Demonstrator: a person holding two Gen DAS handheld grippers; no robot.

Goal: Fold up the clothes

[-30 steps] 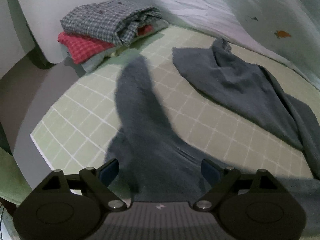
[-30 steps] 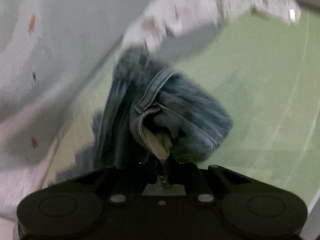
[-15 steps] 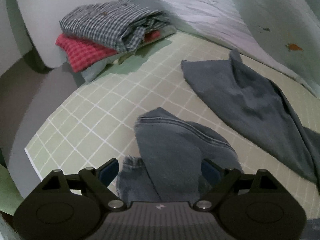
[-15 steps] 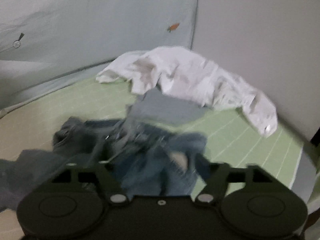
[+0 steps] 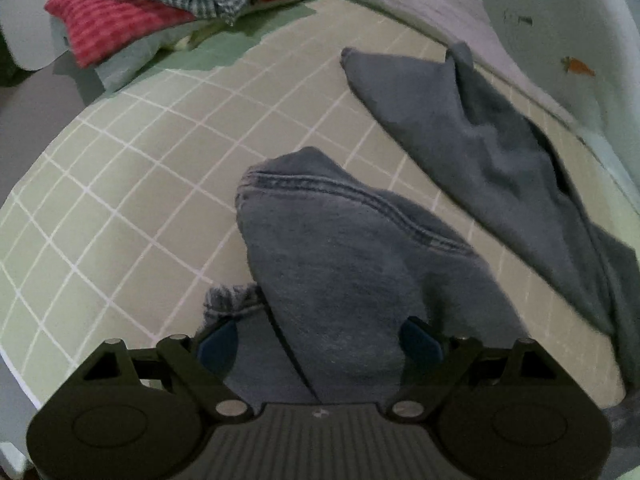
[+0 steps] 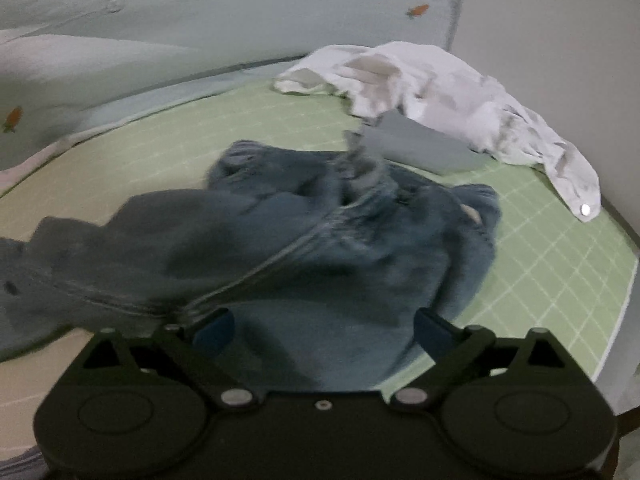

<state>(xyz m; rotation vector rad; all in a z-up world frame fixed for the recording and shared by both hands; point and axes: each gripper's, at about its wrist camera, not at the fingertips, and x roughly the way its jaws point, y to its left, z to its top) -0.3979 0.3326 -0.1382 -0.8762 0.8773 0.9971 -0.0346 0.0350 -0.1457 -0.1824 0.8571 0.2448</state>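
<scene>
A pair of blue jeans lies crumpled on the green checked bed sheet. In the left wrist view one leg point(image 5: 352, 264) is bunched right in front of my left gripper point(image 5: 320, 344), whose jaws stand wide apart over the cloth; the other leg point(image 5: 492, 156) stretches toward the far right. In the right wrist view the waist end of the jeans point(image 6: 320, 240) lies heaped before my right gripper point(image 6: 324, 328), which is open with denim lying between the pads, not clamped.
A stack of folded checked shirts point(image 5: 160, 4) sits at the far left corner of the bed. A white garment point(image 6: 448, 92) and a folded grey piece point(image 6: 416, 144) lie at the far right. A pale quilt point(image 6: 200, 24) lines the back. The sheet's edge point(image 6: 616, 320) is at the right.
My right gripper has opened and let go of the jeans waist, which has dropped onto the sheet. The left jeans leg has bunched up toward my left gripper, which moved forward.
</scene>
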